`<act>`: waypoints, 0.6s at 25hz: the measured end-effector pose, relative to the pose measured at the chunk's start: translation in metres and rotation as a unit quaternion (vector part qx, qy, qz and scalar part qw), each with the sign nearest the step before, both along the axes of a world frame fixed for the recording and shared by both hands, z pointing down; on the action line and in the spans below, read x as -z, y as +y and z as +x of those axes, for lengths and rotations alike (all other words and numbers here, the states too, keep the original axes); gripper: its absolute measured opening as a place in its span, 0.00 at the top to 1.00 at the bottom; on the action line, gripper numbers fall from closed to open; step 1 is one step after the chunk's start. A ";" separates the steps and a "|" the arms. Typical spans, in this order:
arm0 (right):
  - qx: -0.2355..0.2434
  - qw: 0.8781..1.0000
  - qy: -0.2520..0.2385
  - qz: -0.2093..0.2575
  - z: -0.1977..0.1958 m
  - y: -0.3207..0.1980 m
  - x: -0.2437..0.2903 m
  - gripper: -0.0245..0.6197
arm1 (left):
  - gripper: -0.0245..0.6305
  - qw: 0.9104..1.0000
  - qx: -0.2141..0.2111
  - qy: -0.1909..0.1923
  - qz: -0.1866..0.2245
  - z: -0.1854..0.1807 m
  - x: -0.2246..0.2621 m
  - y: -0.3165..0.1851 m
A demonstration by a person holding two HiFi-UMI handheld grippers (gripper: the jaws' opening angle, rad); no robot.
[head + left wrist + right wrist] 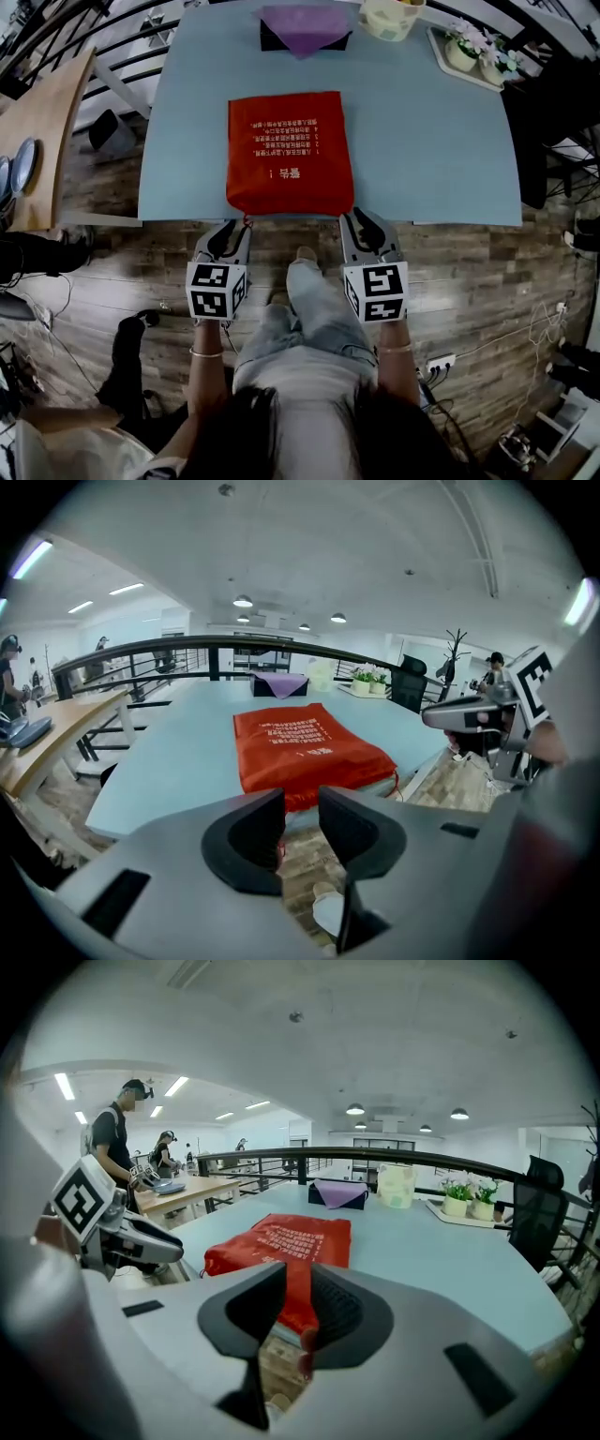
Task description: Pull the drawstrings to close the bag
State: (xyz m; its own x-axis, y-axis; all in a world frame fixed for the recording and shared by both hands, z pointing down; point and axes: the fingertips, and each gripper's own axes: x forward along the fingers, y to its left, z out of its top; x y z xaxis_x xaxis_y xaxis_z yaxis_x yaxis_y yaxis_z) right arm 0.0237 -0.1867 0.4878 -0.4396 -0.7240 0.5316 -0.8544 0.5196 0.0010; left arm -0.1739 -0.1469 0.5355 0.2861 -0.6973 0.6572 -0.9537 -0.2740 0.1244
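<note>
Left gripper [232, 230]: held low before the body, pointing forward, jaws a narrow gap apart.
Right gripper [362, 220]: level with it, jaws likewise slightly apart.
Forearms [208, 375]: parallel, reaching forward.

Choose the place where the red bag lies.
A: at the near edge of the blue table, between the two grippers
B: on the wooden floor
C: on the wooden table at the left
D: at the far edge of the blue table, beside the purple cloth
A: in the head view the red bag lies flat at the near edge of the blue table, with the left gripper and the right gripper at its two near corners.
</note>
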 end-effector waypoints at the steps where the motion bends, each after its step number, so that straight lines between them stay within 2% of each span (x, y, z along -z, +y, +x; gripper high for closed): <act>1: 0.002 1.000 0.003 -0.004 0.001 -0.001 -0.005 0.84 | 0.81 1.000 0.002 -0.001 -0.005 -0.001 -0.005 -0.001; 10: 0.022 0.997 0.035 -0.057 0.011 -0.003 -0.056 0.81 | 0.81 0.998 0.001 -0.028 -0.048 0.000 -0.047 -0.010; 15: 0.033 0.994 0.045 -0.090 0.011 -0.002 -0.081 0.80 | 0.80 0.997 0.009 -0.031 -0.065 -0.003 -0.063 -0.015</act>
